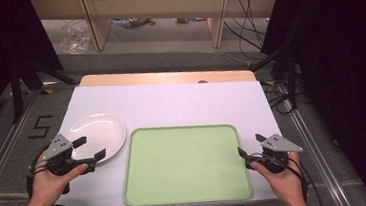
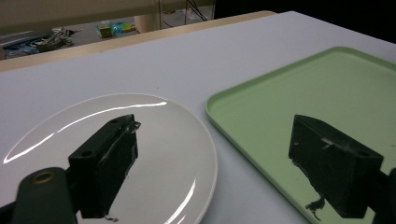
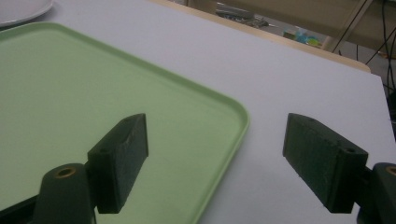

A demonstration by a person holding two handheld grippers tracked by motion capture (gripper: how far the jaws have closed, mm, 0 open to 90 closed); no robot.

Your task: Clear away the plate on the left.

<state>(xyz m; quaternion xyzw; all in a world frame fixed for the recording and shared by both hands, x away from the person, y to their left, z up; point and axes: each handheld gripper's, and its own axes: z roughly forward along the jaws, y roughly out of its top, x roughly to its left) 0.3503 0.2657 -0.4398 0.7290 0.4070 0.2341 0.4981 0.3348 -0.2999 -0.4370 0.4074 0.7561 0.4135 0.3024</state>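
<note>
Now the left gripper (image 1: 90, 147) hangs wide open over the near edge of the white plate (image 1: 104, 128) on the desk (image 1: 181, 105). Just beside the plate lies the green tray (image 1: 186, 165). At its right edge, the right gripper (image 1: 250, 145) gapes wide too, holding nothing.

A white desk (image 1: 181, 105) has a strip of light wood along its far edge (image 1: 169, 77). Behind it is a grey floor (image 1: 166, 46). A wooden shelf (image 1: 157, 7) stands on that floor. Crumpled clear plastic (image 1: 76, 39) lies by the shelf's left leg. Black cables (image 1: 244, 22) hang and run along the floor on the right. A black number five (image 1: 40, 126) is marked on the floor left of the desk.
</note>
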